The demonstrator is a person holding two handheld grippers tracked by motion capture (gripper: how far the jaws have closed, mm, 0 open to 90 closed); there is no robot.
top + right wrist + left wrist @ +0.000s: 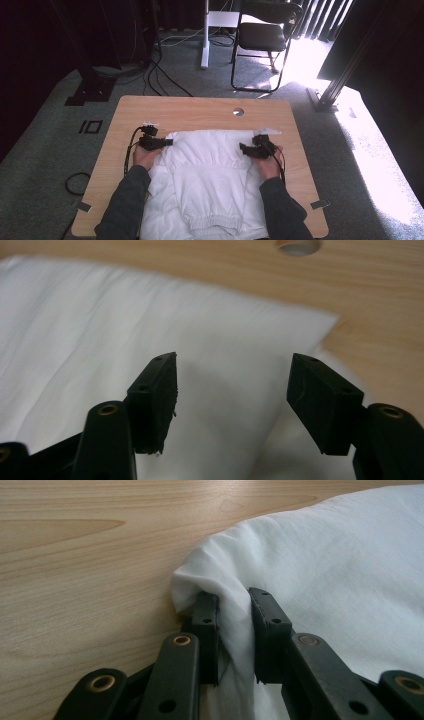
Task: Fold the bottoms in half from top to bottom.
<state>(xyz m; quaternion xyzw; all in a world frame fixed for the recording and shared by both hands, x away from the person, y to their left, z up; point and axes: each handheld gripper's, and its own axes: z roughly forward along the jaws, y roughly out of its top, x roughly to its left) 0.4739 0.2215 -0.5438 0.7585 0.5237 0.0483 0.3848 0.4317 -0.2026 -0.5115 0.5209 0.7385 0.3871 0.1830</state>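
A white garment (210, 170) lies spread on the wooden table (200, 107), its elastic hem toward the person. My left gripper (167, 142) is at the garment's far left corner. In the left gripper view my left gripper (235, 597) is shut on a bunched fold of the white garment (340, 570), with cloth squeezed between both pads. My right gripper (243, 148) sits at the garment's far right side. In the right gripper view my right gripper (235, 370) is open, its jaws wide apart over the white garment (100, 315) and holding nothing.
A round cable hole (238, 111) is set in the table's far edge, past the garment. Beyond the table a black chair (262, 35) stands on the carpet, with cables (160, 75) and a black frame post (345, 75). Bare wood borders the garment left and right.
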